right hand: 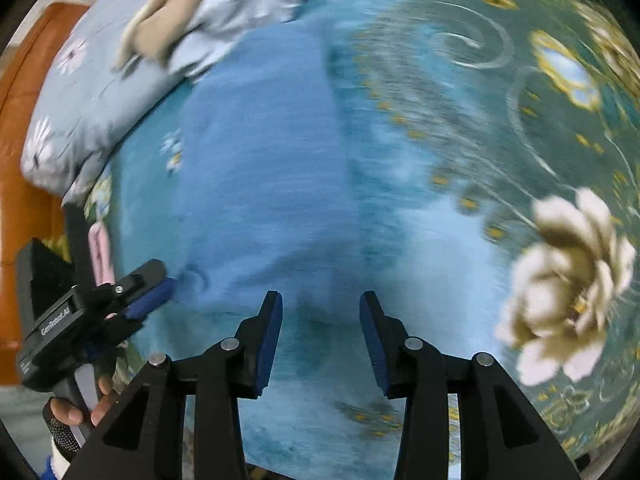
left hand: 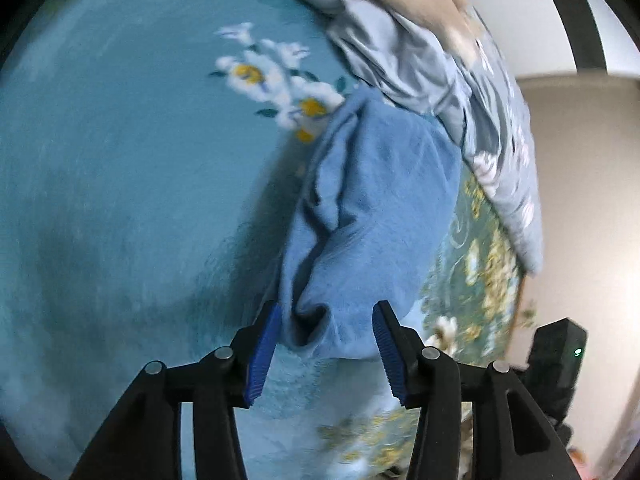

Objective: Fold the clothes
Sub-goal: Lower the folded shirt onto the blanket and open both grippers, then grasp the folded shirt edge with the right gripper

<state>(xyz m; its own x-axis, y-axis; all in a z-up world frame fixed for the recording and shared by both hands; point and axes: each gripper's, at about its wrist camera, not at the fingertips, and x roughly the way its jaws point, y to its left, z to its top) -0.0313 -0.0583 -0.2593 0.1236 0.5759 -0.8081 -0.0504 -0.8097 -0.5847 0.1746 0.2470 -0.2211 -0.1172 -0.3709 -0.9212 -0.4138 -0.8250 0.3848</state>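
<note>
A light blue garment lies folded and rumpled on the teal flowered bedspread. My left gripper is open just over the garment's near end, which bulges up between the blue pads without being pinched. In the right wrist view the same garment is a blurred blue band running away from me. My right gripper is open above bare bedspread at the garment's near right edge, with nothing between its fingers. A hand holds the left gripper at the lower left, its tip at the garment's left edge.
A pile of pale grey-blue flowered bedding with a beige cloth on top lies beyond the garment. An orange wooden frame borders the bed on the left. A black housing with a green light sits at the right.
</note>
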